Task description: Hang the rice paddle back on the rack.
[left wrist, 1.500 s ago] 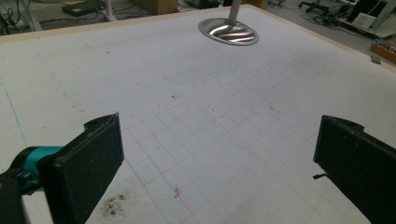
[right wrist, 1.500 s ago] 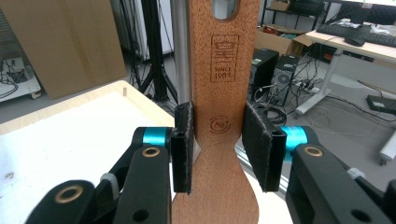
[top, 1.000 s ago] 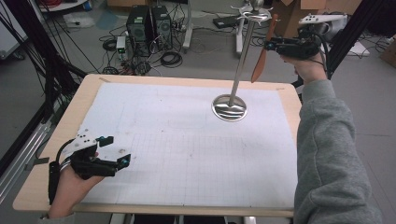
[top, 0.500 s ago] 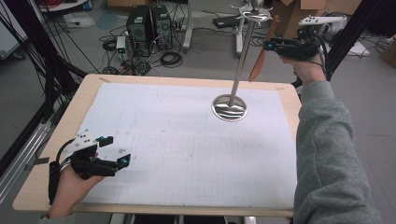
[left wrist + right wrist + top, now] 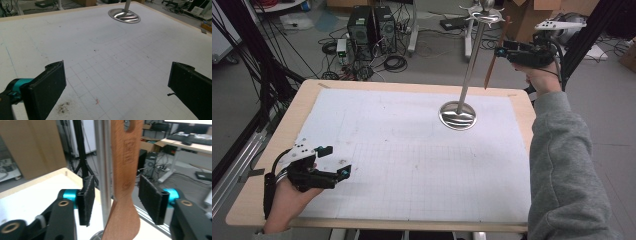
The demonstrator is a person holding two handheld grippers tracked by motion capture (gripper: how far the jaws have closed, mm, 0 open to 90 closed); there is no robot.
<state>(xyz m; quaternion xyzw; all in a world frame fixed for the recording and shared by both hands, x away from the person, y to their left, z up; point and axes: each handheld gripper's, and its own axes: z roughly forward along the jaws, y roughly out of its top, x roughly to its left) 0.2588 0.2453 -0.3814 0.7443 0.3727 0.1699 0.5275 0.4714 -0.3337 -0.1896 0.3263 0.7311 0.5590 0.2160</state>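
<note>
Left tongs: resting low on the worktop, at the near-left corner of the white grid sheet, well apart from the metal stand. In the left gripper view the jaws stand wide apart with only bare sheet between them; nothing held. The stand's round steel base lies far ahead of them.

Metal stand: upright on the sheet, on the far-right part of it. Round base flat on the sheet, thin pole rising to a cluster of hooks at the top.

Wooden spatula: hangs just to the right of the stand's pole, blade end down, clear of the worktop. In the right gripper view its slotted handle runs up out of frame close beside the pole.

Right tongs: held up level at the spatula, right of the pole near its top. Jaws have just been opening; the spatula is between the pads with a visible gap on each side, so no grip
</note>
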